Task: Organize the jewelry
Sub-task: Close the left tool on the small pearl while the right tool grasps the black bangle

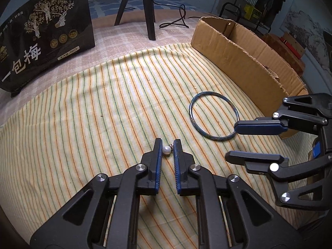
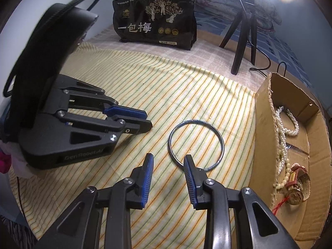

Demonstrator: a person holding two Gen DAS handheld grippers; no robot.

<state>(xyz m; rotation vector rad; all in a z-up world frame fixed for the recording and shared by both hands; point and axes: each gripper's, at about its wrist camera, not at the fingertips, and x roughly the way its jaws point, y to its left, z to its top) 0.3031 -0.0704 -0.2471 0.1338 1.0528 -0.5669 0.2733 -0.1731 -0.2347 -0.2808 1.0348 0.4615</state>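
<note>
On a yellow cloth with green and orange stripes (image 1: 83,112), the left gripper (image 1: 167,145) has its blue-padded fingers set on either side of a small white pearl pendant with a tiny metal loop (image 1: 166,150). The pearl lies on the cloth between the fingertips, close against the left pad; whether that pad actually touches it is hard to tell, and a gap shows on the other side, so the jaws are parted and not clamped on it.

To the right lies a thin blue-green metal bangle (image 1: 213,115), flat on the cloth. The right gripper (image 2: 168,159) stands wide apart at the near edge of this bangle (image 2: 196,144); its right finger (image 2: 189,166) overlaps the ring's near rim, while the other finger sits outside the ring on the cloth. It grips nothing.

Along the right edge of the cloth stands a low brown cardboard box with torn edges (image 2: 263,124). Inside are a white pearl bead strand (image 2: 287,122) and a watch with a red and pale strap (image 2: 298,178). At the back sit a black printed bag with white Chinese lettering (image 2: 154,18) and a dark tripod (image 2: 241,39).
</note>
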